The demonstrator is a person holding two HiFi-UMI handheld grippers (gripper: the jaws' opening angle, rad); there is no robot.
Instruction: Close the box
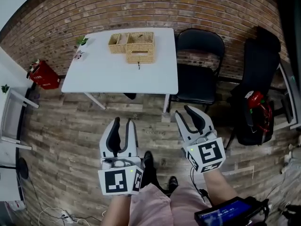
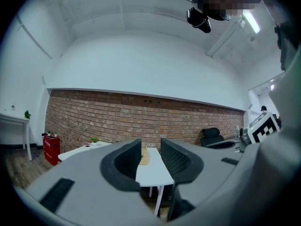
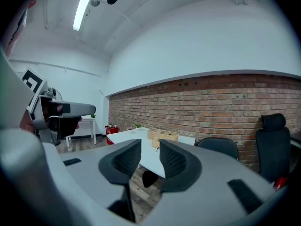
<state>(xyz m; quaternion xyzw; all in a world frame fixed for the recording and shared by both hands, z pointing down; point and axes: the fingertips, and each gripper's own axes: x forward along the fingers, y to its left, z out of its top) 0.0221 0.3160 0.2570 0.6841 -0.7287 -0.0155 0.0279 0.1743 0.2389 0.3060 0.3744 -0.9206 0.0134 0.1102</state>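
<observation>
A woven wicker box (image 1: 139, 47) stands at the far side of a white table (image 1: 117, 74), with an open wicker part (image 1: 118, 42) beside it on the left. I stand well back from the table on the wooden floor. My left gripper (image 1: 124, 121) and right gripper (image 1: 183, 110) are held side by side at waist height, both open with nothing between the jaws. In the left gripper view the gripper (image 2: 150, 145) frames the distant box (image 2: 144, 155). From the right gripper (image 3: 150, 145) the box (image 3: 162, 136) shows far off on the table (image 3: 127, 136).
A black folding chair (image 1: 200, 67) stands right of the table. Further right is a black bag with a red item (image 1: 256, 102). A red object (image 1: 43, 74) and a white shelf (image 1: 11, 112) are at the left. A small plant (image 1: 82, 40) sits on the table's corner.
</observation>
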